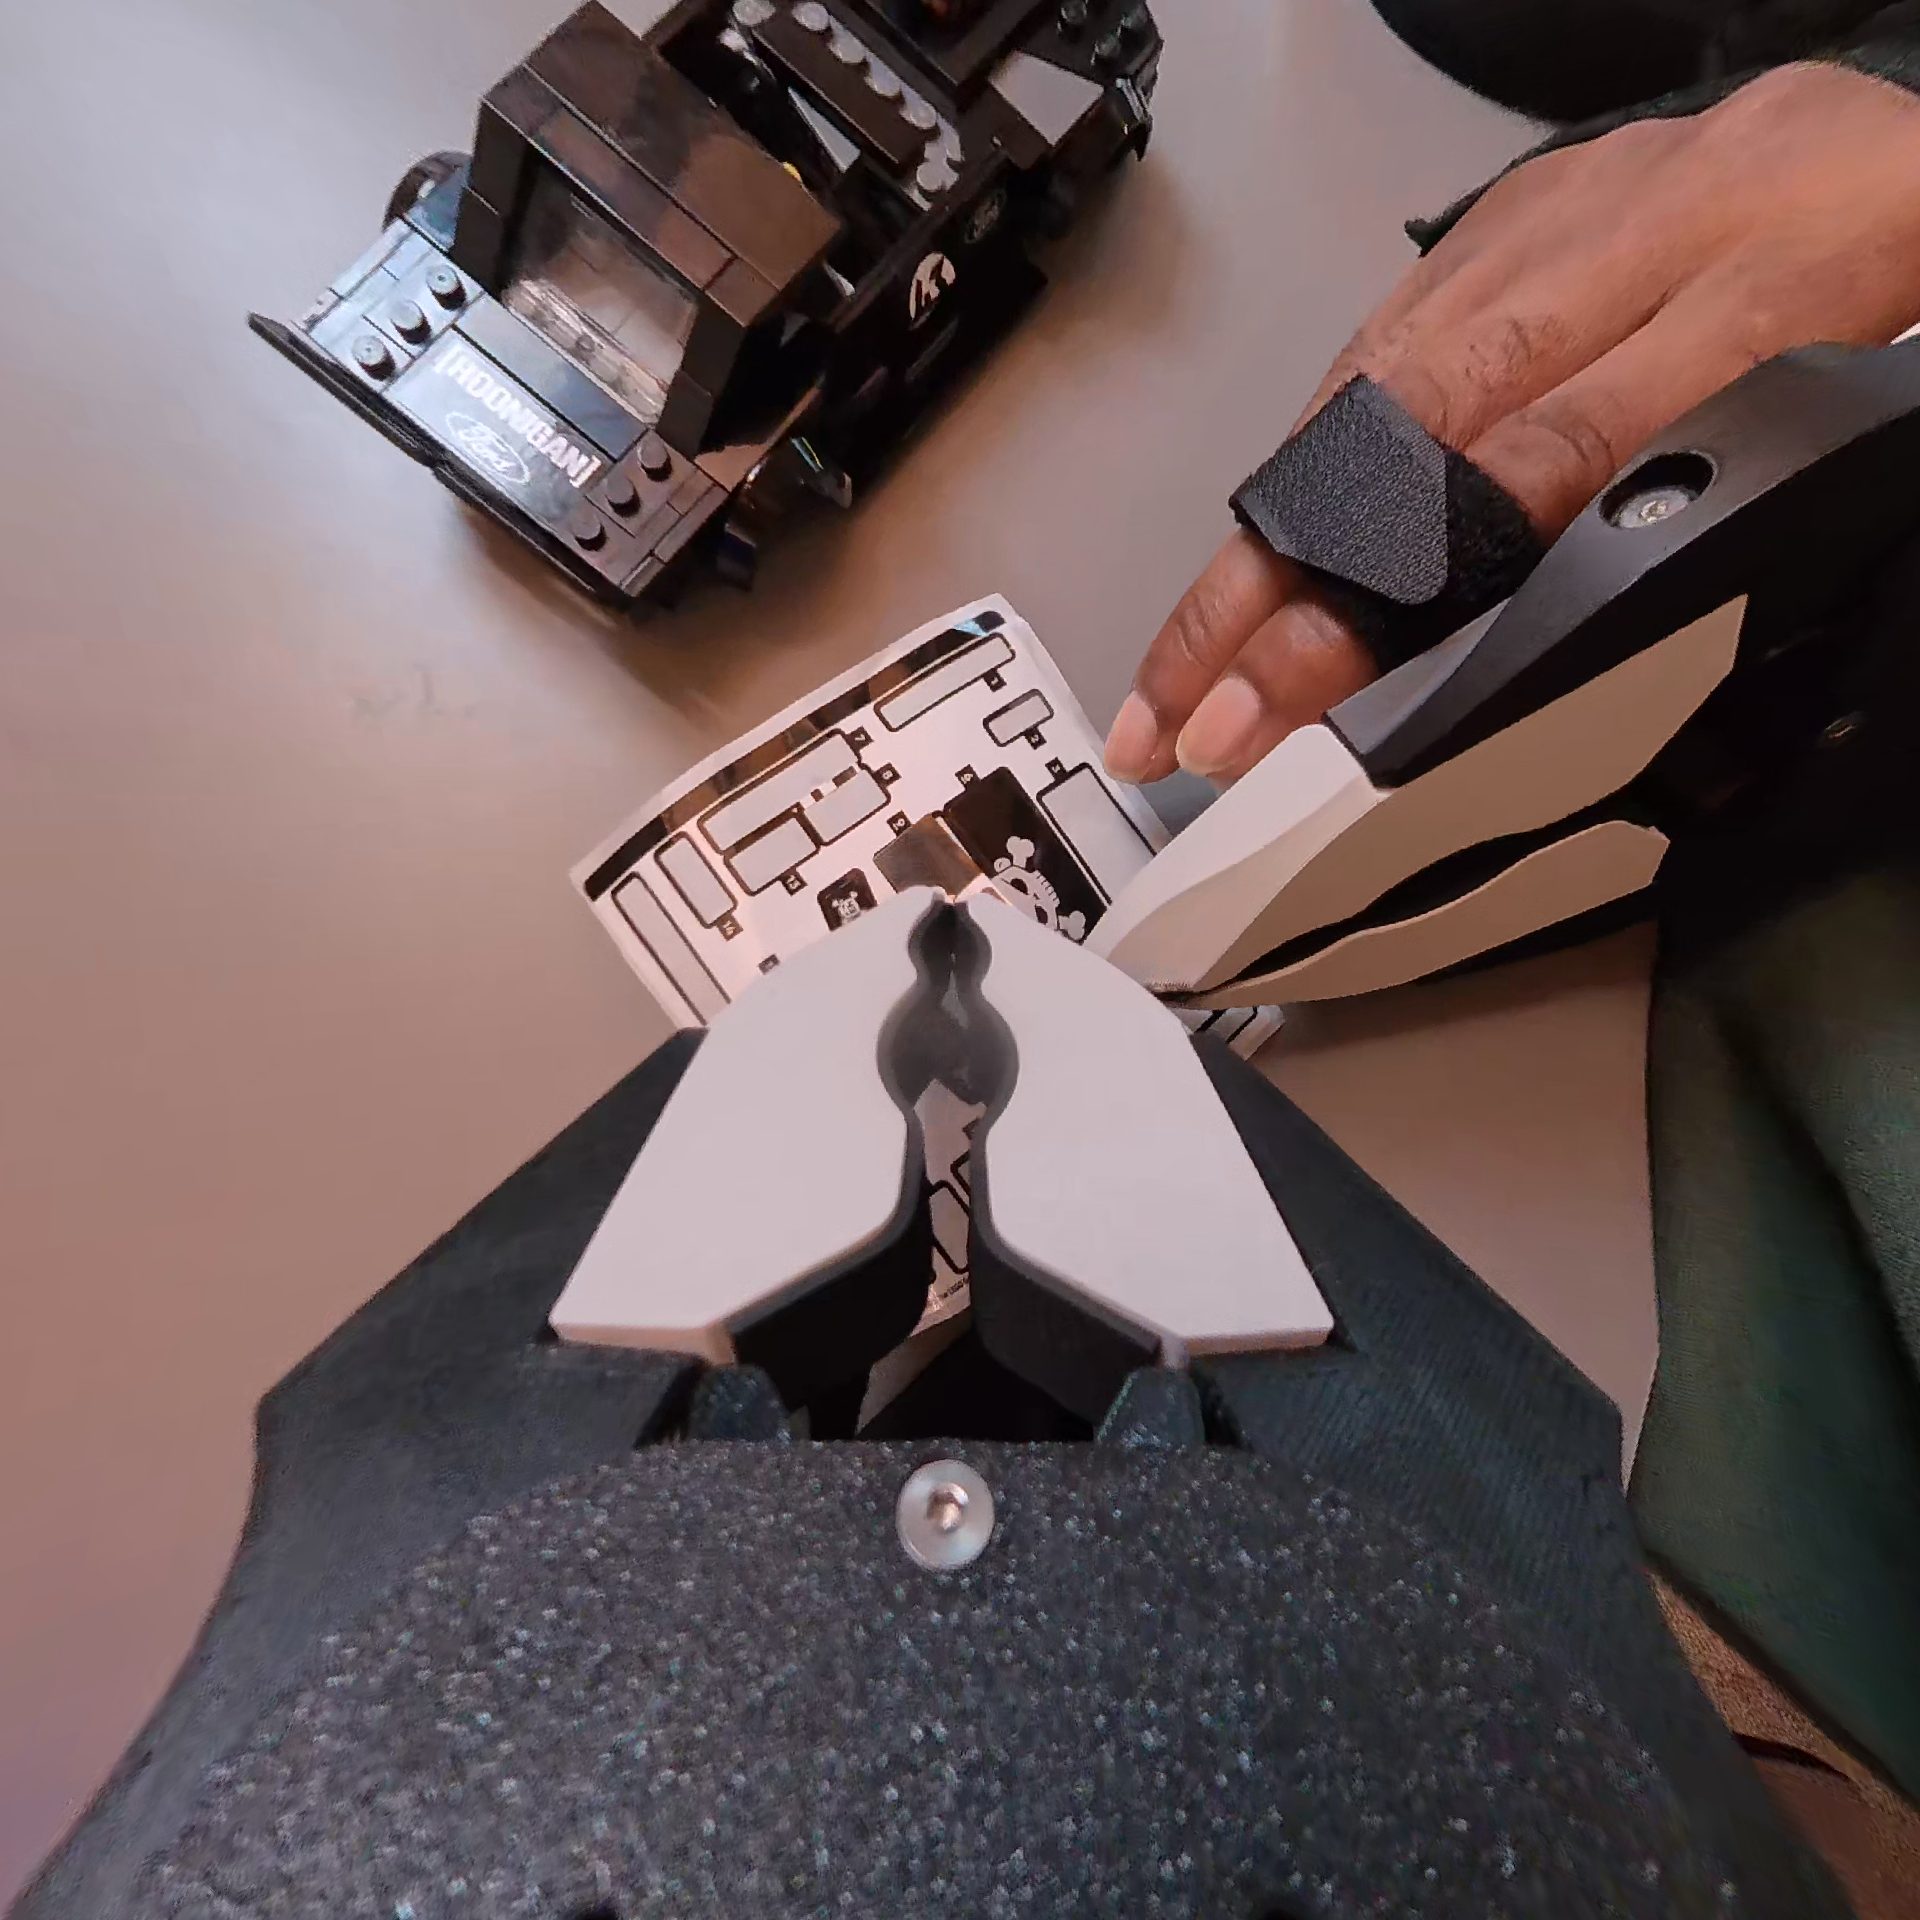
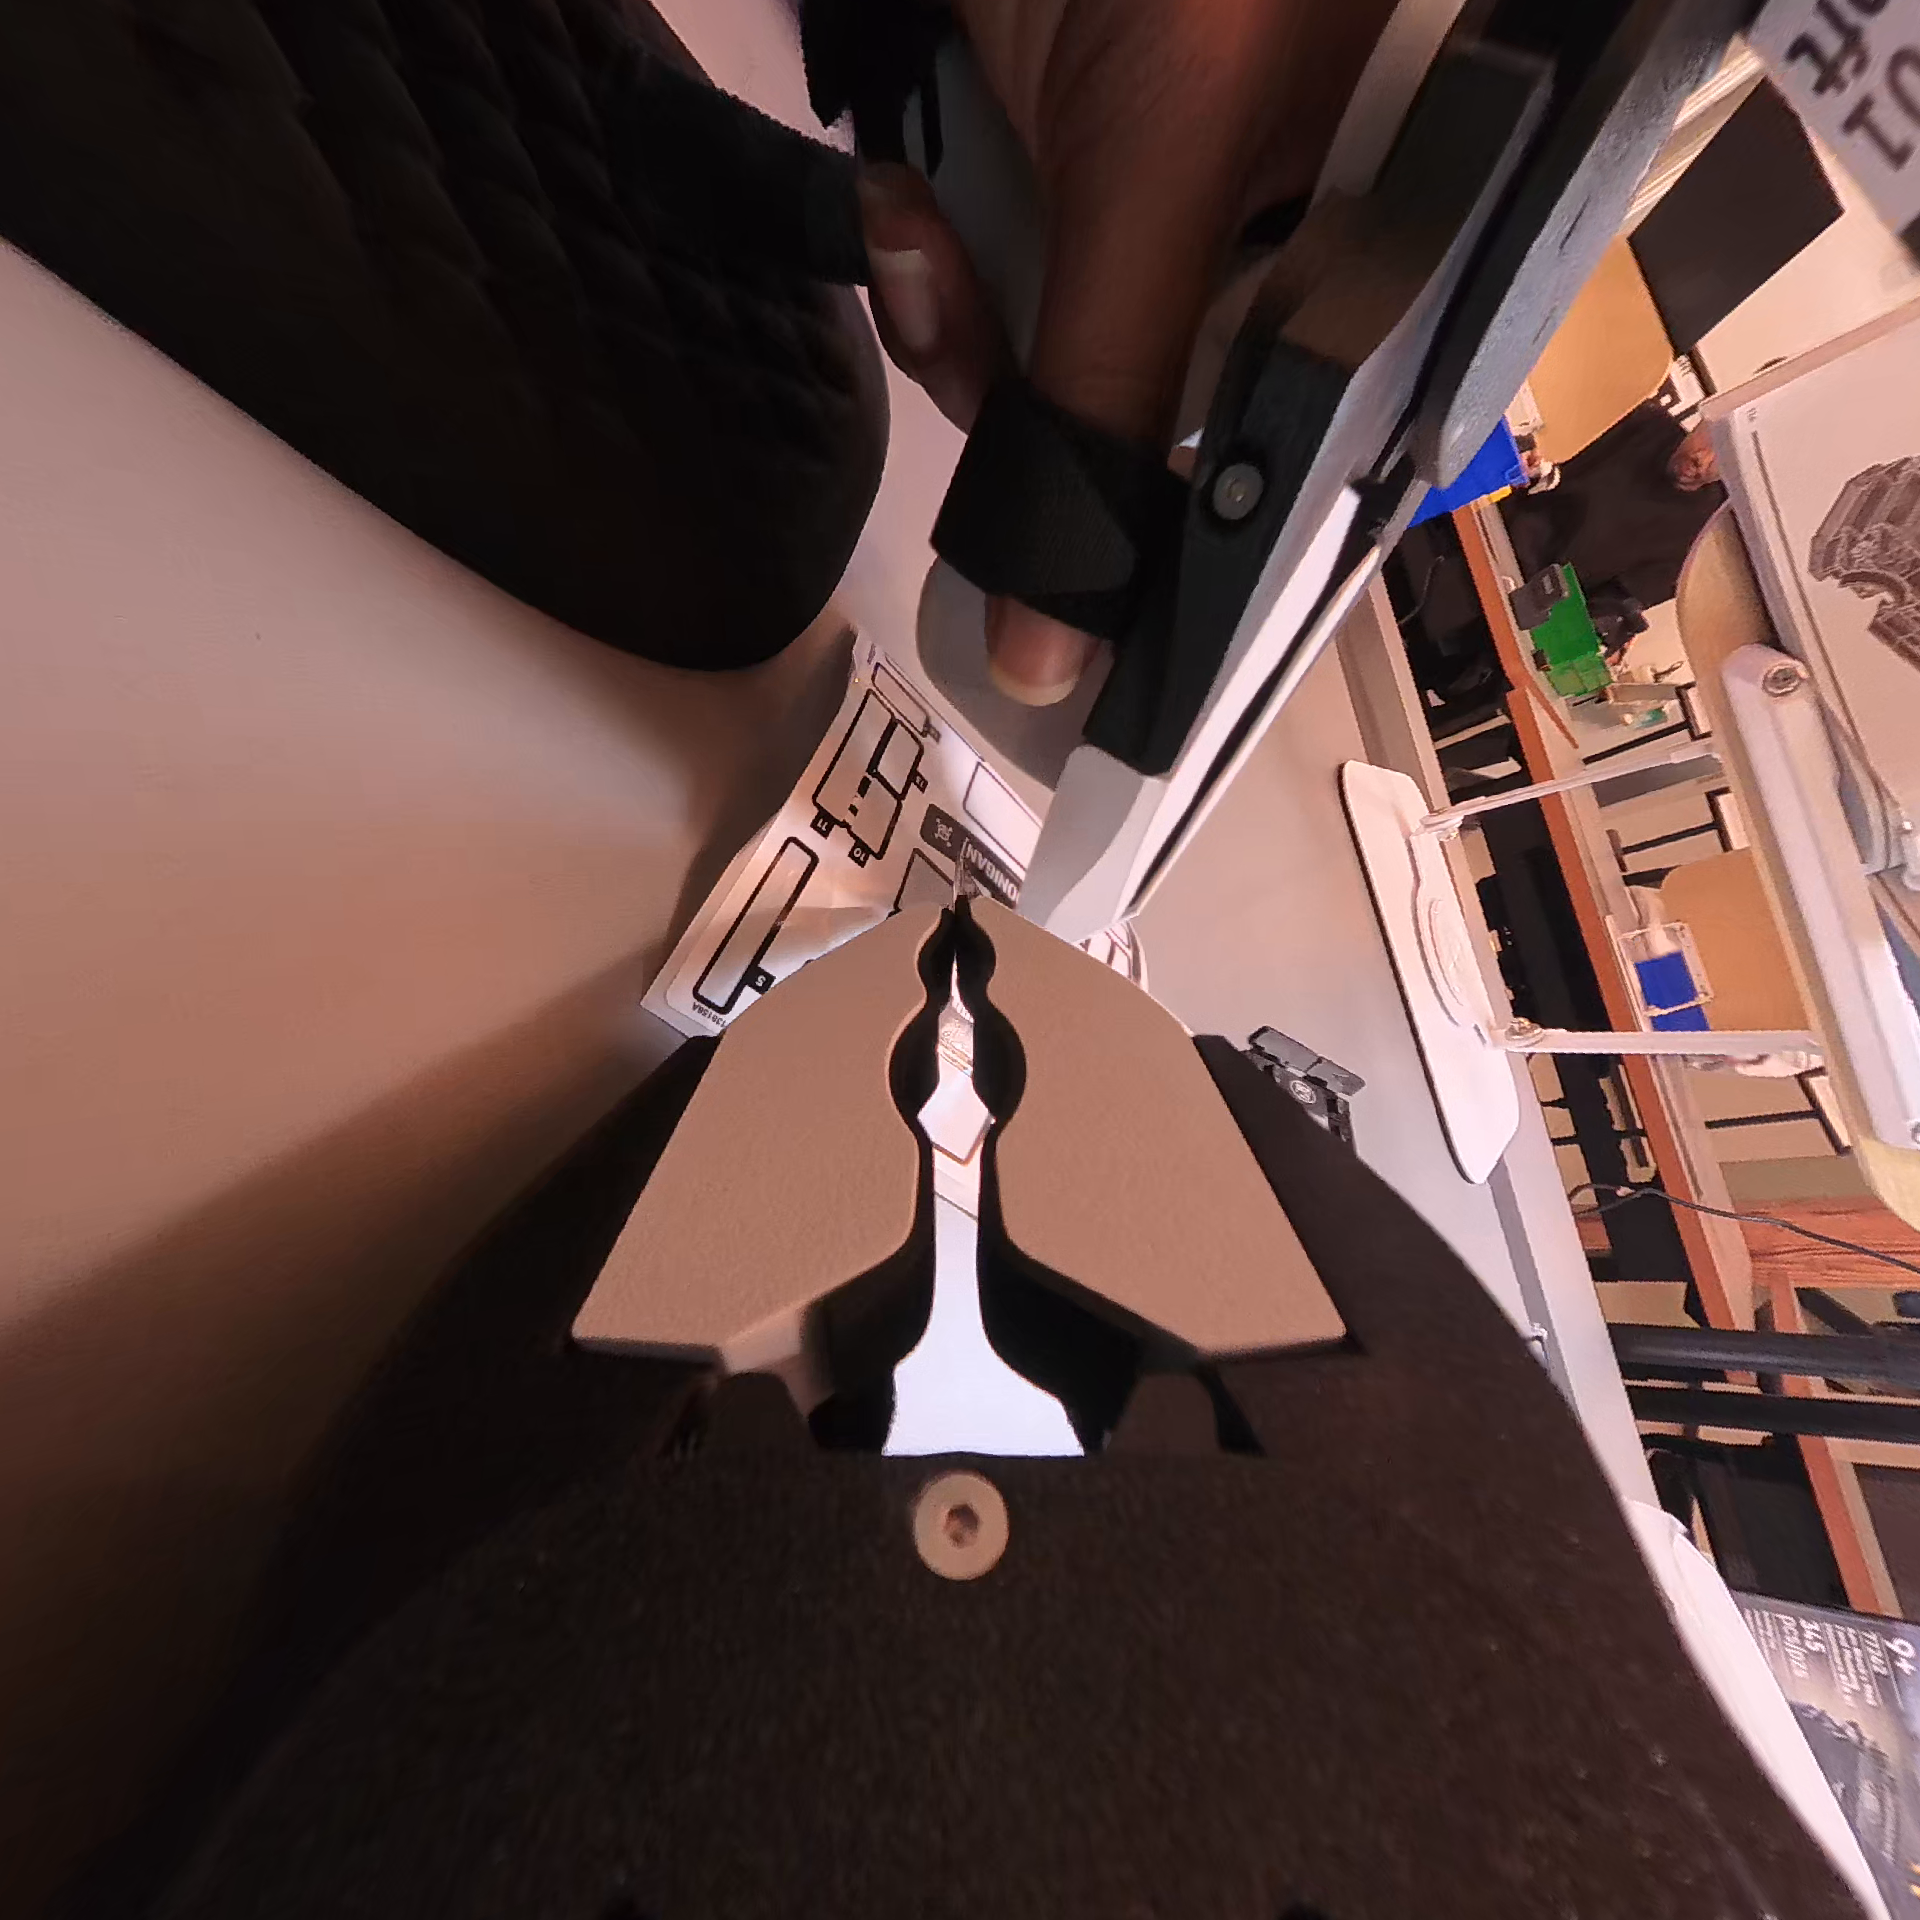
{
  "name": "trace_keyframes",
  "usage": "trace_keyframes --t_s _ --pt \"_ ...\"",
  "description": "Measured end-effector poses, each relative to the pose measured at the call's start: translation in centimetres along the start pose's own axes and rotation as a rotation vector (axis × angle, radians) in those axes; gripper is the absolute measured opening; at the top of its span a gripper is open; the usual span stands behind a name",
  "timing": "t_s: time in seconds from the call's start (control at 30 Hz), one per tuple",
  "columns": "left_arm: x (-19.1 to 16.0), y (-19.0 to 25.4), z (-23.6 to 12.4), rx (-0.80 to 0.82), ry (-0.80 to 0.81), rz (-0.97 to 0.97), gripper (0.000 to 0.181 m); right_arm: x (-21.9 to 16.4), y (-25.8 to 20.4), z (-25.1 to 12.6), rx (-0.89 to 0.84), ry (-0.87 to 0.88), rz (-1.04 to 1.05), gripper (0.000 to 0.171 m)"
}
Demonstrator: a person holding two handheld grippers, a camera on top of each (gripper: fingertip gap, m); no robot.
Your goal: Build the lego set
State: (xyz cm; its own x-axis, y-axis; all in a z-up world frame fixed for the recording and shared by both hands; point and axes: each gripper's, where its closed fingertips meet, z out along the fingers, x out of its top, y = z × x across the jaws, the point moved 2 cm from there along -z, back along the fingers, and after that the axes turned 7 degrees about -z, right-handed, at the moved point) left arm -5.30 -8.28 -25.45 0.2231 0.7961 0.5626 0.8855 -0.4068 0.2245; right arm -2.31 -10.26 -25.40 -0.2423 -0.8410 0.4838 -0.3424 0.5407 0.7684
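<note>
Sticker sheet (image 1: 831, 831) on table (image 1: 260, 831), left tongs (image 1: 951, 914) pinched on a sticker at sheet's near edge, right tongs (image 2: 956, 914) pinched on sheet's edge, black lego car (image 1: 675, 291) beyond sheet.

The left gripper (image 1: 951, 914) points forward and down, its grey fingertips pressed together. The right gripper (image 1: 1179, 992) comes in from the right, lying low, its tips closed too and just beside the left one's. The right hand (image 1: 1507, 436) lies on top of it, two fingers through a black strap (image 1: 1371, 499), fingertips (image 1: 1174, 738) stretched forward.
</note>
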Motion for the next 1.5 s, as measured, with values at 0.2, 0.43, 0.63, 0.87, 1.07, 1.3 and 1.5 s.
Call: trace_keyframes --t_s 0.2,0.43,0.63,0.87,1.07,1.3,1.5 --pt "-0.6 0.0 0.5 -0.009 -0.050 0.014 0.000 -0.2 -0.2 0.3 0.014 -0.009 -0.001 0.000" --pt "-1.1 0.0 0.9 -0.011 -0.083 0.022 0.000 -0.1 -0.4 0.5 0.032 -0.008 0.002 0.000" --pt "-1.1 0.0 0.9 -0.015 -0.094 0.026 0.000 1.2 -0.1 -0.3 0.050 0.077 0.051 0.000" --pt "1.5 -0.9 -2.1 -0.029 0.103 -0.075 0.006 0.1 2.2 -1.9 0.030 0.110 0.255 0.022" --pt "0.3 -3.0 -3.7 0.062 0.103 -0.149 0.026 -3.1 3.7 -3.7 0.003 0.049 0.322 0.023" --pt "-2.5 1.1 -2.8 0.010 0.076 -0.120 0.048 -4.3 1.2 -4.9 0.149 0.026 0.368 0.029" --pt "-3.5 2.4 -0.4 0.167 0.022 -0.050 0.077 -4.1 1.1 -4.2 0.150 0.026 0.313 0.029"
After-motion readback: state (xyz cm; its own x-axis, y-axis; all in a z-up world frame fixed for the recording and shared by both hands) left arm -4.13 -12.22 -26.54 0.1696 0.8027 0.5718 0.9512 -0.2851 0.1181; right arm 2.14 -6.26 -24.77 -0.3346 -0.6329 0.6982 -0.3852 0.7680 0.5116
